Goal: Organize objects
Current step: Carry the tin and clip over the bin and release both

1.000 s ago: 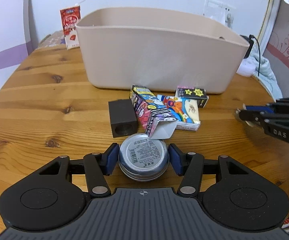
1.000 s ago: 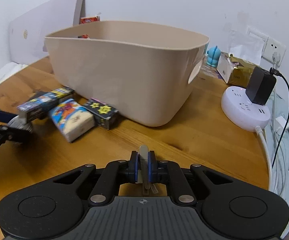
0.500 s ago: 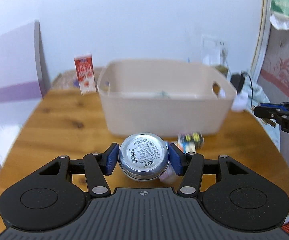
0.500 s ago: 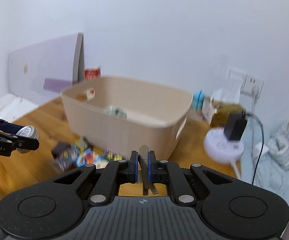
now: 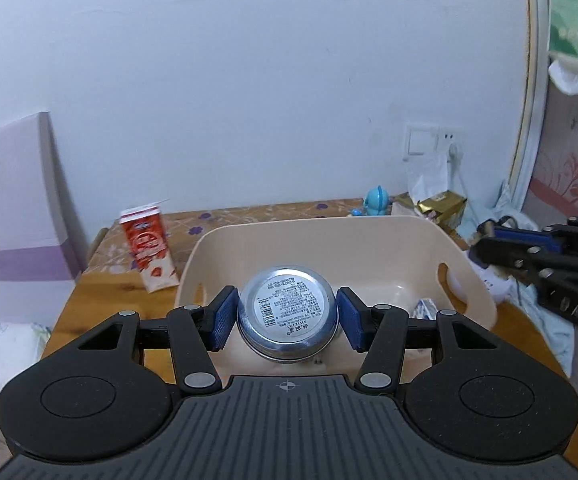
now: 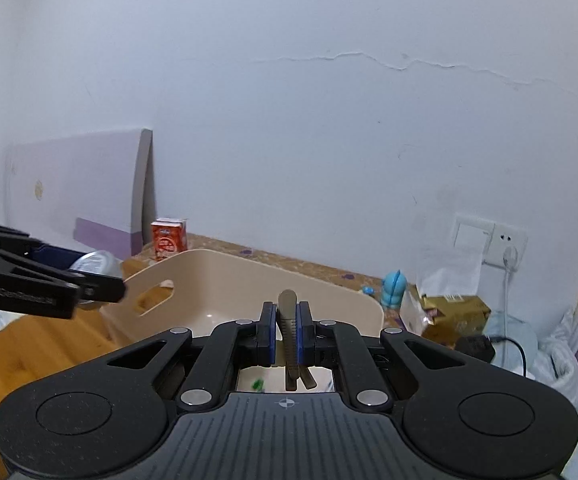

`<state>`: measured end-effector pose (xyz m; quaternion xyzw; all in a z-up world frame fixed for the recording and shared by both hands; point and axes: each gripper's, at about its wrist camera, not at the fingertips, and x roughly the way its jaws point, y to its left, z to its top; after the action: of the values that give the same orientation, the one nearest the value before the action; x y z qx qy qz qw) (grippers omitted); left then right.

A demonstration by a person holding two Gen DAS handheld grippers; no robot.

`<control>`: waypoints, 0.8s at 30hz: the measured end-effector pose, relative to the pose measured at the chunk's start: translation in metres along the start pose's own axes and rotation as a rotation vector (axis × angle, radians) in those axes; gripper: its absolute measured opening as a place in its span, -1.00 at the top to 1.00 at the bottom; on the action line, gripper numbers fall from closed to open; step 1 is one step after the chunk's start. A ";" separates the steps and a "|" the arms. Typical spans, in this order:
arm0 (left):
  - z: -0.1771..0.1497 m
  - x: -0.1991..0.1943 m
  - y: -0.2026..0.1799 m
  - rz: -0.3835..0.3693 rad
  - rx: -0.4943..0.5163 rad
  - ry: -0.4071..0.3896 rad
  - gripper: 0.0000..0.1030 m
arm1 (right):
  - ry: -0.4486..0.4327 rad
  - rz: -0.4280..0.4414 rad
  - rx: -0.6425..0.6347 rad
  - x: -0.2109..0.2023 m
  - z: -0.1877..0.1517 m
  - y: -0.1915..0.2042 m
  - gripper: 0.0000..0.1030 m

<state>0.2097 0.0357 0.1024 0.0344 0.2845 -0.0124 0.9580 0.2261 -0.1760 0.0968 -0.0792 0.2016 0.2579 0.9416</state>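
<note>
My left gripper (image 5: 287, 317) is shut on a round silver tin (image 5: 287, 311) with a barcode label and holds it in the air over the near part of the beige plastic bin (image 5: 425, 236). My right gripper (image 6: 287, 330) is shut on a thin olive-grey flat object (image 6: 287, 312) and holds it above the bin (image 6: 225, 268) too. The left gripper with the tin (image 6: 97, 264) shows at the left of the right wrist view. The right gripper (image 5: 485, 240) shows at the right of the left wrist view. A small packet (image 5: 425, 310) lies inside the bin.
A red milk carton (image 5: 149, 248) stands on the wooden table (image 5: 101, 292) left of the bin. Behind the bin are a blue figurine (image 5: 377, 202), a gold tissue box (image 5: 441, 206) and a wall socket (image 6: 507, 242). A white-purple board (image 5: 13, 216) leans at left.
Both grippers have risen from table level and moved forward over the bin, each still holding its object. The small boxes on the table have dropped out of view.
</note>
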 end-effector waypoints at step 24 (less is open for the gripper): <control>-0.011 0.020 0.022 0.058 -0.048 0.070 -0.73 | 0.071 -0.057 -0.003 0.038 -0.031 0.003 -0.55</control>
<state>0.2217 0.0579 0.0832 0.0201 0.3168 0.0234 0.9480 0.2439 -0.1642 0.0532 -0.0957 0.2323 0.2284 0.9406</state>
